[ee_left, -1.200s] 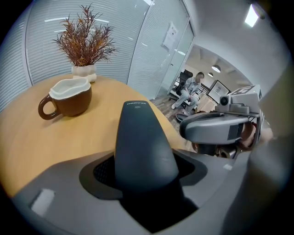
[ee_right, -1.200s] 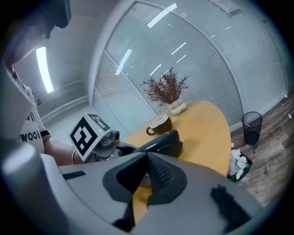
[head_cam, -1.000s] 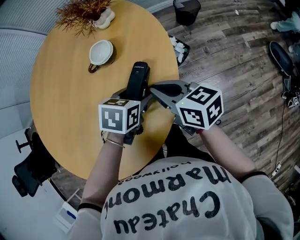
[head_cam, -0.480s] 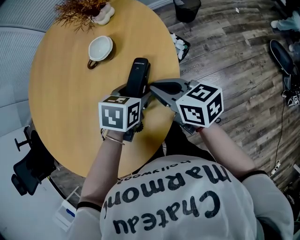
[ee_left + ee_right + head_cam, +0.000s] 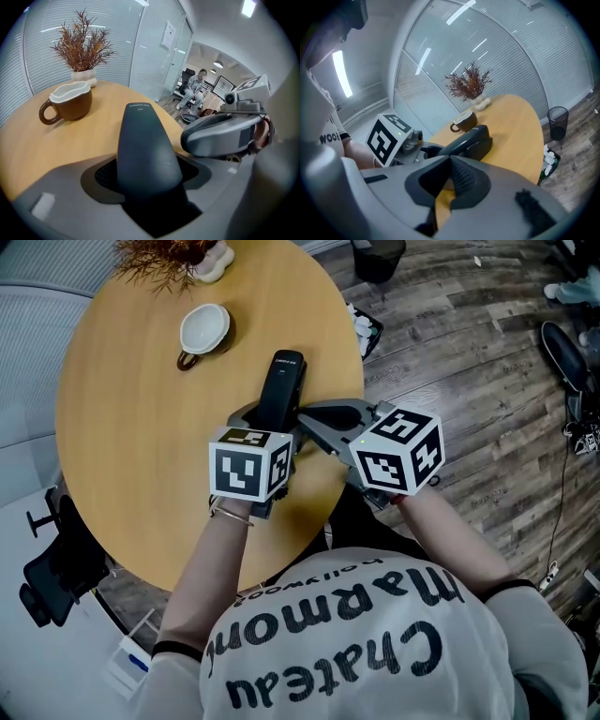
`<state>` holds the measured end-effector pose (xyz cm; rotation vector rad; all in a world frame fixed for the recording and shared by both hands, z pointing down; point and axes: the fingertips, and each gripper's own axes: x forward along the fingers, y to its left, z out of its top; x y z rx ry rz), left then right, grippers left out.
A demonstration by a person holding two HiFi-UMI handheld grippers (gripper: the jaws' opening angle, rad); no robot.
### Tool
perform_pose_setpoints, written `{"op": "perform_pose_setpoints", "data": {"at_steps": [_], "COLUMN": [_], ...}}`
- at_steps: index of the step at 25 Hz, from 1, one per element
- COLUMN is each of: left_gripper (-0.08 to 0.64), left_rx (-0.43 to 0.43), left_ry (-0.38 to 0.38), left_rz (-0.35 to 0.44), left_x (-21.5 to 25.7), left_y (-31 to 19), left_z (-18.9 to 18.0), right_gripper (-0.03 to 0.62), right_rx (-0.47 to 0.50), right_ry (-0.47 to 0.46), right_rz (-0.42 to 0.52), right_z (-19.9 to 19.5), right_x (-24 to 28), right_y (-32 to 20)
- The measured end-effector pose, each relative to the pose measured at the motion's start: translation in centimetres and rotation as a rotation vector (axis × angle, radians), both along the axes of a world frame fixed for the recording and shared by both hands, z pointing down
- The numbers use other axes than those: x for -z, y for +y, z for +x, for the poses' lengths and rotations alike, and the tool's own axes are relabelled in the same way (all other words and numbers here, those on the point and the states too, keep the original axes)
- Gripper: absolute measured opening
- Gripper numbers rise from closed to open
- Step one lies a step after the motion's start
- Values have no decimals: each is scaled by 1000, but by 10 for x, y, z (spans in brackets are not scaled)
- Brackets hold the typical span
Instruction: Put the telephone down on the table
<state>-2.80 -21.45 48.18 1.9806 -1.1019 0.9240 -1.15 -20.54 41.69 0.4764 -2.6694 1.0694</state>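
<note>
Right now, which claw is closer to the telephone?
Left. The left claw grips the telephone at its near end; the right claw sits just beside it, closed and empty.

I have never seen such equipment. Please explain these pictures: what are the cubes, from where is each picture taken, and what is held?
No robot here: a person holds a two-jaw gripper in each hand. The cubes with square markers are parts of the grippers. The head view looks down from the person's head; the other two views come from a camera on each gripper. On the round wooden table stand a brown cup and a dried plant in a white vase. The left gripper is closed on a black telephone handset, slanting over the table; whether its far end touches the table I cannot tell. The right gripper is beside it, jaws together, empty.
</note>
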Motion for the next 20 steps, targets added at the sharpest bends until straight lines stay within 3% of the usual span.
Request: {"op": "perform_pose_setpoints", "data": {"at_steps": [20], "left_gripper": [339], "left_rx": [-35], "left_ry": [-62], "left_rz": [37], "left_x": [-4], "left_y": [2], "left_z": [1], "right_gripper": [14], "right_rx": [-13], "right_ry": [23], "right_rz": [-22], "right_z": [7], "right_x": [-12], "right_y": [1]}}
